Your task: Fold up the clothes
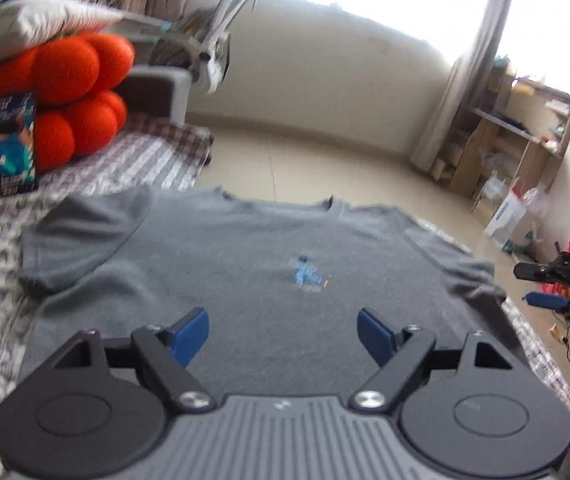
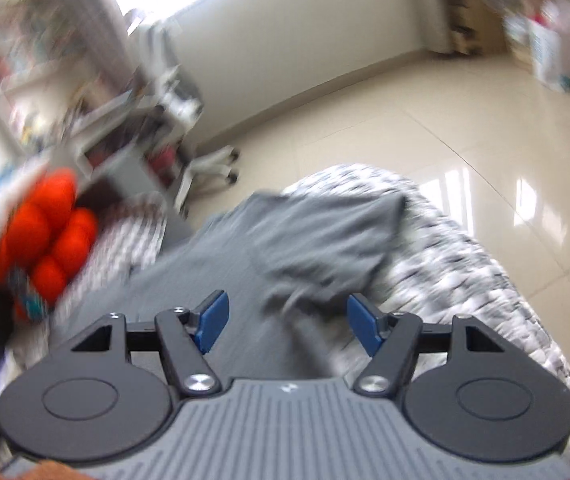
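Grey tee (image 1: 245, 264) laid out flat on the bed (image 1: 97, 176), front side up, hem nearest the cameras and collar at the far edge, so that's where the thing to fold sits right now. Closest in, the left gripper (image 1: 283, 330) hovers over the lower middle of the shirt with its jaws spread wide and nothing between the blue pads (image 1: 191, 330), just fabric underneath. Off to the right, the right gripper (image 2: 284, 322) hangs near the right side of the shirt; its jaws are open too, a bit less wide, and empty. Its own view is pretty smeared, but you can make out the right sleeve (image 2: 325, 232) lying rumpled just beyond the pads. The left sleeve (image 1: 73, 240) is spread out flatter on the patterned bedspread.

My read: the shirt is spread and no fold is made yet, so this is the setup for the first fold. Next move probably calls for each gripper to drop onto an edge, say the sleeve or shoulder on one side plus the hem below it, pinch only that layer, then carry it across toward the middle.

Further back there's a stack of orange plush cushions (image 1: 61, 96) at the far left, then tiled floor (image 1: 325, 168).
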### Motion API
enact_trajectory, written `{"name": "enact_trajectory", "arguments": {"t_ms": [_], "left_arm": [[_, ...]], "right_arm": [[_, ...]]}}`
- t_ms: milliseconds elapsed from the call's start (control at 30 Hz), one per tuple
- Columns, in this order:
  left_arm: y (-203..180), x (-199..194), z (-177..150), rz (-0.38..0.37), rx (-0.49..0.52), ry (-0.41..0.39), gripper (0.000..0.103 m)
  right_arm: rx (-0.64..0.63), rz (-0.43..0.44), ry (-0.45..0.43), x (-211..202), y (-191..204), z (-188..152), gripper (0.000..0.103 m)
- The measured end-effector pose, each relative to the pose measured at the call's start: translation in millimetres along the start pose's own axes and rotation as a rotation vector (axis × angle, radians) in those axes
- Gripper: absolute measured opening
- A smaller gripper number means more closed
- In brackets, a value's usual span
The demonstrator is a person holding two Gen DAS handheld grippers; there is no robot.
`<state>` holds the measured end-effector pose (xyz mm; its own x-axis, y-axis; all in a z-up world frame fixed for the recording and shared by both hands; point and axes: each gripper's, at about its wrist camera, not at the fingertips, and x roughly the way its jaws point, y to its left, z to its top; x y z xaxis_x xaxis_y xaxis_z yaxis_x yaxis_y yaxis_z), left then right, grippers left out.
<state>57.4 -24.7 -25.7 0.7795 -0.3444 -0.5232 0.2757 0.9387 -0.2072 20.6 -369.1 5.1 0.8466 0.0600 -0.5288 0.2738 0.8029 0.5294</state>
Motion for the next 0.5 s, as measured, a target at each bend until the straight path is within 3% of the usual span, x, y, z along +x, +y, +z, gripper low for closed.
{"name": "enact_trajectory", "arguments": {"t_ms": [200, 500], "left_arm": [[10.4, 13.9, -2.5, 0.005, -0.091, -0.027, 0.082], [20.6, 25.1, 0.7, -0.022, -0.164, -0.014, 0.083]], "right_arm": [[0.273, 0.010, 0.001, 29.6, -49.8, 10.8, 0.063], [0.225, -0.021, -0.030, 56.5, -41.9, 16.8, 0.054]]}}
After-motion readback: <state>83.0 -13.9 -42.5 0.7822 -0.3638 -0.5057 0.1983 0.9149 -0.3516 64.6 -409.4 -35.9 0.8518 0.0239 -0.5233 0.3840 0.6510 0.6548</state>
